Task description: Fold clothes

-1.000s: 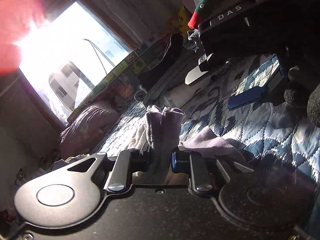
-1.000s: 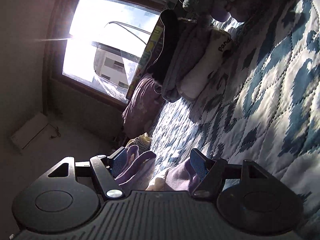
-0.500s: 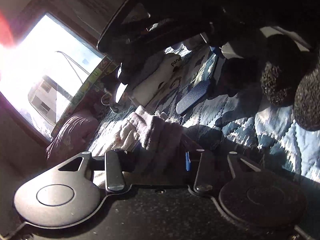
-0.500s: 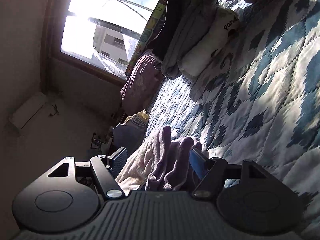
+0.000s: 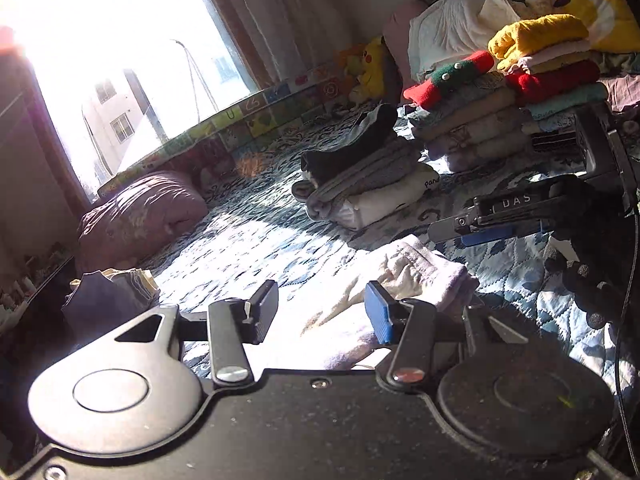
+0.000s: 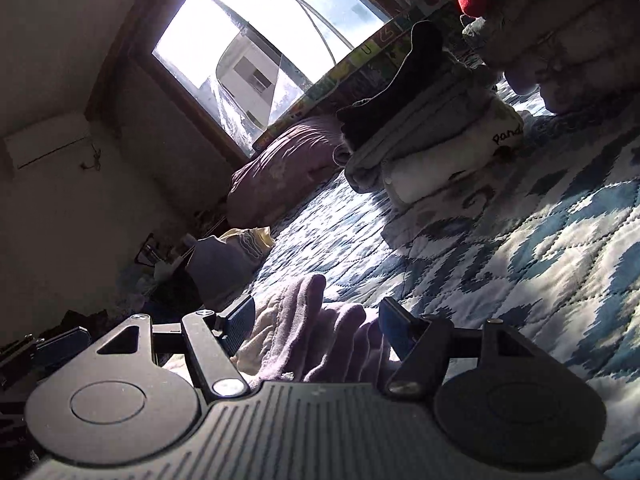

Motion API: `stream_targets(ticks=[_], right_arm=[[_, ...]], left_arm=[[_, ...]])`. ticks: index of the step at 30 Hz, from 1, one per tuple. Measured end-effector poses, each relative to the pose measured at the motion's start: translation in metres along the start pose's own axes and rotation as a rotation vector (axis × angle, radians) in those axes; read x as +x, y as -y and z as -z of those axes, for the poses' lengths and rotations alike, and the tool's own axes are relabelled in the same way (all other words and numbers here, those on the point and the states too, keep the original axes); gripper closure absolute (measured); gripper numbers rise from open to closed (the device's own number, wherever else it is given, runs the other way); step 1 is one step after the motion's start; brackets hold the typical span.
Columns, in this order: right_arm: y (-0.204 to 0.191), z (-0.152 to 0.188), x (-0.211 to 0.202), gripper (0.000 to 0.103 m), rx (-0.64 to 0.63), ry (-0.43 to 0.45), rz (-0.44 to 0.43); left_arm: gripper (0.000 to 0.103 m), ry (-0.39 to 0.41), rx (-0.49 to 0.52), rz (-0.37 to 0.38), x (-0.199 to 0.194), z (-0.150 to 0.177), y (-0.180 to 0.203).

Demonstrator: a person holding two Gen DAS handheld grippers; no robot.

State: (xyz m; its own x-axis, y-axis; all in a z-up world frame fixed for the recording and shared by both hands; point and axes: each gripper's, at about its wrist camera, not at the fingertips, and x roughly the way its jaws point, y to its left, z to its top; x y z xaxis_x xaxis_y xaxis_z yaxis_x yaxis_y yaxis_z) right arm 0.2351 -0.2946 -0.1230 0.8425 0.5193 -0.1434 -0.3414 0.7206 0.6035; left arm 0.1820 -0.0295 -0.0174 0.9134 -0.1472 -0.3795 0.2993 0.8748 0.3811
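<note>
Lying bunched on the blue-and-white quilt (image 5: 256,240), a pale lilac garment (image 5: 416,276) sat at the lower centre of the left wrist frame, just beyond the left gripper (image 5: 322,312), whose jaws stood spread with nothing between them; the cloth's rumpled edge reached past the blue-padded fingertip on the right side of that frame. From the right wrist view, the same lilac garment (image 6: 316,340) rose in soft folds between the parted fingers of the right gripper (image 6: 316,324), which stood wide and pinched nothing. That gripper also showed at the right edge of the left wrist frame (image 5: 472,232), low over the quilt, just past the garment. Farther up the bed, a small pile of folded clothes (image 5: 368,184) sat at centre frame, a taller stack (image 5: 500,112) at upper right, and a mauve pillow (image 5: 136,216) lay under the sunlit window (image 5: 132,80) at left.
</note>
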Motion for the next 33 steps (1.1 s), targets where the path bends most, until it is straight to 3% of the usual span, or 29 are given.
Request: stream_targets(ticks=[3, 5, 9, 11, 15, 17, 21, 23, 26, 29, 33], right_arm=[[-0.037, 0.006, 0.002, 0.045, -0.198, 0.045, -0.037], [-0.049, 0.013, 0.015, 0.057, -0.266, -0.008, -0.059], [-0.043, 0.023, 0.046, 0.06, -0.267, -0.157, 0.017], [-0.035, 0.025, 0.055, 0.075, -0.243, -0.208, 0.049], [-0.027, 0.03, 0.059, 0.081, -0.203, -0.229, 0.054], [-0.027, 0.032, 0.058, 0.081, -0.207, -0.227, 0.055], [-0.038, 0.031, 0.048, 0.079, -0.241, -0.193, 0.034], [-0.053, 0.03, 0.038, 0.065, -0.329, -0.138, 0.021], [-0.069, 0.029, 0.032, 0.044, -0.408, -0.074, 0.016], [-0.074, 0.028, 0.035, 0.044, -0.434, -0.051, 0.043], [-0.067, 0.027, 0.049, 0.043, -0.421, -0.074, 0.12]], left_arm=[[0.063, -0.032, -0.07, 0.003, 0.016, 0.009, -0.017], [0.07, -0.056, -0.122, 0.052, 0.029, 0.018, -0.022], [0.076, -0.162, -0.101, 0.136, 0.057, 0.046, -0.015], [0.076, -0.209, -0.029, 0.137, 0.068, 0.064, -0.001], [0.076, -0.179, 0.0, 0.104, 0.077, 0.087, 0.013], [0.076, -0.175, -0.032, 0.116, 0.081, 0.09, 0.008], [0.077, -0.202, 0.001, 0.117, 0.077, 0.08, 0.009], [0.076, -0.234, 0.001, 0.146, 0.069, 0.066, 0.002], [0.074, -0.17, -0.083, 0.125, 0.051, 0.044, -0.023], [0.074, -0.11, -0.171, 0.101, 0.053, 0.033, -0.04], [0.073, -0.092, -0.289, 0.122, 0.08, 0.04, -0.042]])
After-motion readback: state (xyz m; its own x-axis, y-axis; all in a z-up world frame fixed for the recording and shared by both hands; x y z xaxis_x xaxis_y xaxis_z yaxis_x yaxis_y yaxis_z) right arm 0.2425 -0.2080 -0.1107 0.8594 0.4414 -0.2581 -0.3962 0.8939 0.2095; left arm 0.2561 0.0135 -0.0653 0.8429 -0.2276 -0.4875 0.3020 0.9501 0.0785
